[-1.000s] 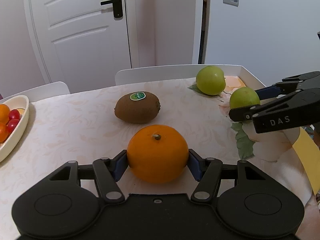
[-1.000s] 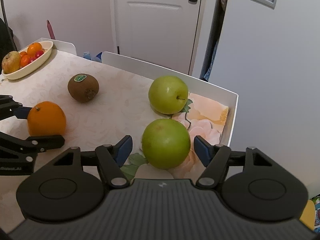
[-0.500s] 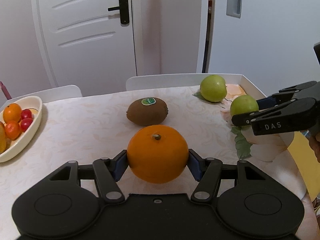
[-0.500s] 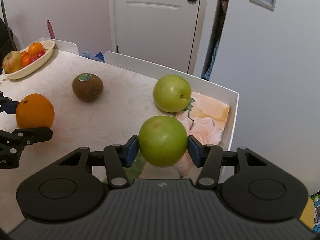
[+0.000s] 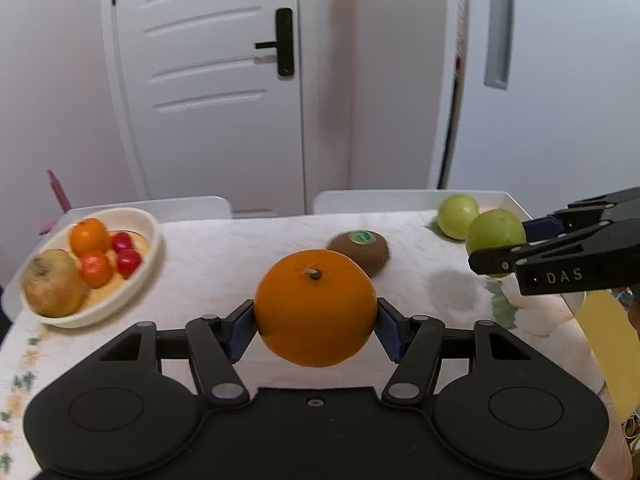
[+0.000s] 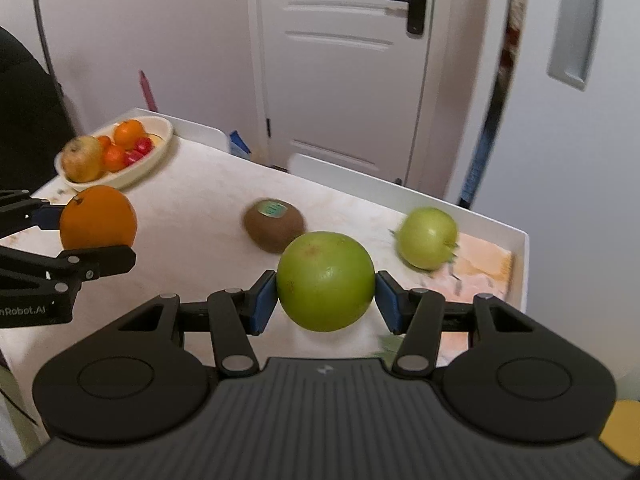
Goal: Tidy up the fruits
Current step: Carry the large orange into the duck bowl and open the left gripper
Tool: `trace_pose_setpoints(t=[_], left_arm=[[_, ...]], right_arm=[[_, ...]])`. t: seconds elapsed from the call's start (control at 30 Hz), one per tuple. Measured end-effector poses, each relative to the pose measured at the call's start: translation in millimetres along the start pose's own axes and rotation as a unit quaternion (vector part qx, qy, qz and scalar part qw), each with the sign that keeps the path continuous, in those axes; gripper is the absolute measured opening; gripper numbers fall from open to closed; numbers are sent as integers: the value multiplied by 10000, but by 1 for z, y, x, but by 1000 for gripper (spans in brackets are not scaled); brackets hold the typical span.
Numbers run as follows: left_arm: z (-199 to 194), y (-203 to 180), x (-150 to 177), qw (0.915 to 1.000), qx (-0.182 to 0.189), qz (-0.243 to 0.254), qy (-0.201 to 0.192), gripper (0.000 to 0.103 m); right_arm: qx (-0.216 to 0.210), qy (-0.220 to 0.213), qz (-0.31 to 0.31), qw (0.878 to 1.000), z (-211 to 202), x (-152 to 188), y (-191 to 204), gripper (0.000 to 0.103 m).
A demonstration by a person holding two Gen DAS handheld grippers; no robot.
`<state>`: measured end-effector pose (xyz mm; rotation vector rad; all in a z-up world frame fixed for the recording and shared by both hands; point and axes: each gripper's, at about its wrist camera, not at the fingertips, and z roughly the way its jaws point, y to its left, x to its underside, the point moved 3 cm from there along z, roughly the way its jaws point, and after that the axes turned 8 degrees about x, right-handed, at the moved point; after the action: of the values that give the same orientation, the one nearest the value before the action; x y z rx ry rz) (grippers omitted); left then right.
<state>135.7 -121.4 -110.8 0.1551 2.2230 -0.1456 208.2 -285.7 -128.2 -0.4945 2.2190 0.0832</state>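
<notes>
Left gripper (image 5: 316,326): its blue pads are clamped on the orange (image 5: 316,308), which hangs in the air above the table (image 5: 224,264), on the near side of the bowl (image 5: 150,258)
Right gripper (image 6: 326,300): its jaws have just been closing, and the pads now press on both sides of the green apple (image 6: 326,280), far from the bowl, toward the other end of the table
Bowl: it is already quite full with a yellowish apple (image 5: 52,284), small oranges and red cherry fruits; it stands at the table end, close to the edge
Risk, slip: both fruits are round and smooth and are pinched only at the widest part, so I think a fast swing can roll one out
Risk, placing: a fruit dropped on the full bowl may push others over the rim
Risk, collision: both grippers going to the bowl together may knock each other
Fruits left on the table: the kiwi (image 5: 360,250) and the second green apple (image 5: 456,216), both far from the bowl
</notes>
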Motion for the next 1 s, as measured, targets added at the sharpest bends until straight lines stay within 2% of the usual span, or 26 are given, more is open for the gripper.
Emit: trace_pose_setpoints(t=[0.5,0.77,1.0], left_arm=[[-45,99,-18,9994,-339,-45,-44,66],[-38,147,-24,9994,-270,214,68,66],[-15,179,-32,9986,-68,516,130,66]], right_arm=[[-418,-80,-105,9990,-4,-51,110,68],[-392,-81,7,9992,13,-80,158,68],[-240,-47,125,9996,35,-101,183,68]])
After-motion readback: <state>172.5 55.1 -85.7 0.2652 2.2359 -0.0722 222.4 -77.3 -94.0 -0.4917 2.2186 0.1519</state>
